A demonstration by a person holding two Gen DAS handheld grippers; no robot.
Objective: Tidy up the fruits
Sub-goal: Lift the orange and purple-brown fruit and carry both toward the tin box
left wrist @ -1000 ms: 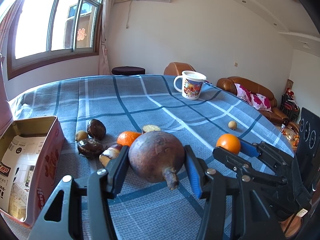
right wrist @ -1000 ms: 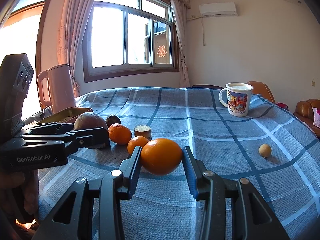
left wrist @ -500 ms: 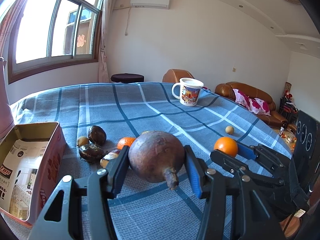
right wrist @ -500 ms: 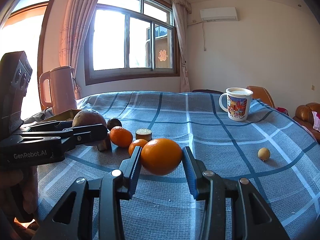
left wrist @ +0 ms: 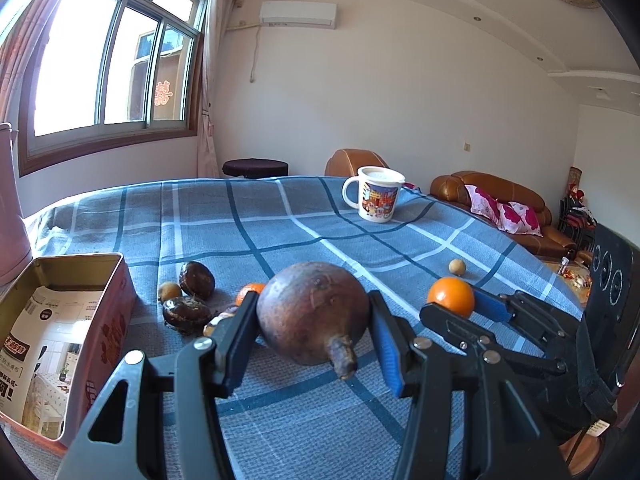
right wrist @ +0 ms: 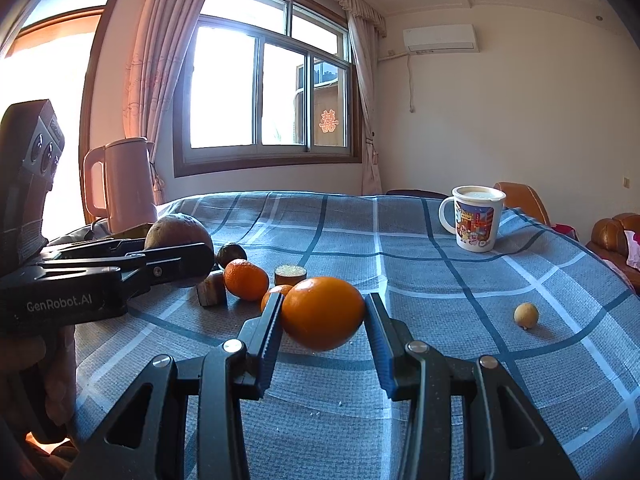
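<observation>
Claws both clamp fruit: left claw [left wrist: 312,322] a brown fruit [left wrist: 312,312], right claw [right wrist: 322,316] an orange [right wrist: 322,312].

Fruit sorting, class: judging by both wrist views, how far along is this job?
Done: nothing visibly; the tin box holds only printed paper. In hand: the left gripper clamps a brown fruit, the right gripper an orange. Left: loose fruit by the box and one small round fruit on the tablecloth.
</observation>
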